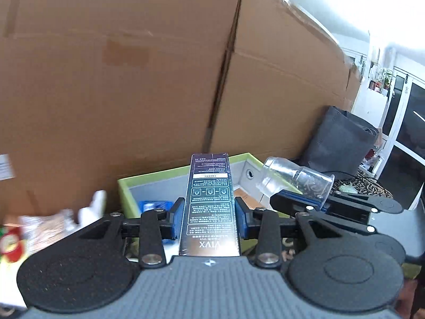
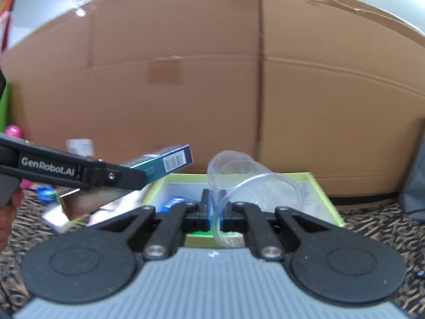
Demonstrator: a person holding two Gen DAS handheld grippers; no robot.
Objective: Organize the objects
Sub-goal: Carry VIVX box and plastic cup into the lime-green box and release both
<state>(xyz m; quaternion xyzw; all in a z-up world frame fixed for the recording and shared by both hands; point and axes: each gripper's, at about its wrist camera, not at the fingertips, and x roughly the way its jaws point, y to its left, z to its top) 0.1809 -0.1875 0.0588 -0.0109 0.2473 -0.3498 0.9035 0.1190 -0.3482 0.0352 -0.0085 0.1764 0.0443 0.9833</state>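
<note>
My left gripper (image 1: pixel 209 212) is shut on a long dark box (image 1: pixel 209 202) with printed text, held above the near edge of a green-rimmed open box (image 1: pixel 159 174). In the right wrist view the same box (image 2: pixel 164 163) shows teal with a barcode, sticking out of the left gripper (image 2: pixel 127 178). My right gripper (image 2: pixel 216 212) is shut on the rim of a clear plastic cup (image 2: pixel 239 180), held tilted over the green-rimmed box (image 2: pixel 321 194). The cup (image 1: pixel 294 179) and the right gripper (image 1: pixel 300 202) also show at the right of the left wrist view.
A big cardboard carton (image 2: pixel 212 79) stands right behind the green box. A blue packet (image 2: pixel 172 203) lies inside the box. A dark grey bag (image 1: pixel 342 143) sits at the right. Blurred packets and a red-capped item (image 1: pixel 10 247) lie at the left on a patterned cloth (image 2: pixel 372 226).
</note>
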